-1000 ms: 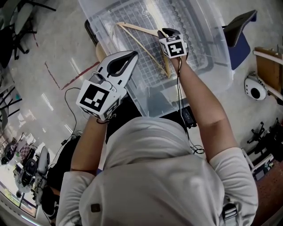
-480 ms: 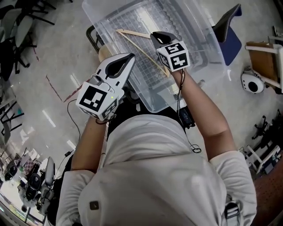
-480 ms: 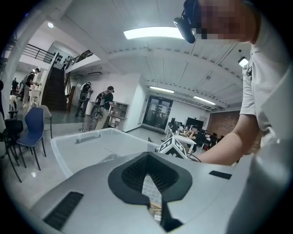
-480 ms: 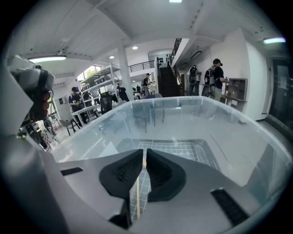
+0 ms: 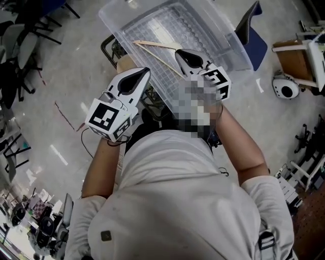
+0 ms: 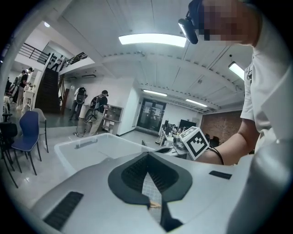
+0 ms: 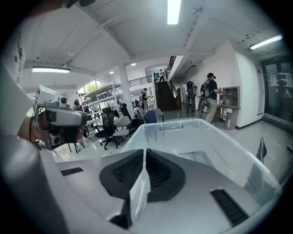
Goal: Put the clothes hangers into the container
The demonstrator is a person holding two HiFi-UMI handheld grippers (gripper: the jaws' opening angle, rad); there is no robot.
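A wooden clothes hanger (image 5: 152, 44) lies flat on the gridded floor of the clear plastic container (image 5: 109, 15). My right gripper (image 5: 180, 52) hovers over the container's near side, just right of the hanger and not touching it. Its jaws are shut with nothing between them (image 7: 144, 151). My left gripper (image 5: 142, 71) is held at the container's near left edge, also shut and empty (image 6: 147, 156). A sliver of the hanger (image 6: 154, 205) shows through the gap behind the left jaws. The container (image 7: 206, 137) fills the right gripper view.
A blue chair (image 5: 251, 35) stands right of the container, with a white round device (image 5: 283, 87) and a wooden piece (image 5: 292, 56) beyond it. Black office chairs (image 5: 20, 30) crowd the upper left. Several people (image 6: 98, 114) stand far off by a staircase.
My right gripper has drawn back from the hanger toward the person's body. The hanger stays lying in the container. The left gripper has hardly moved.
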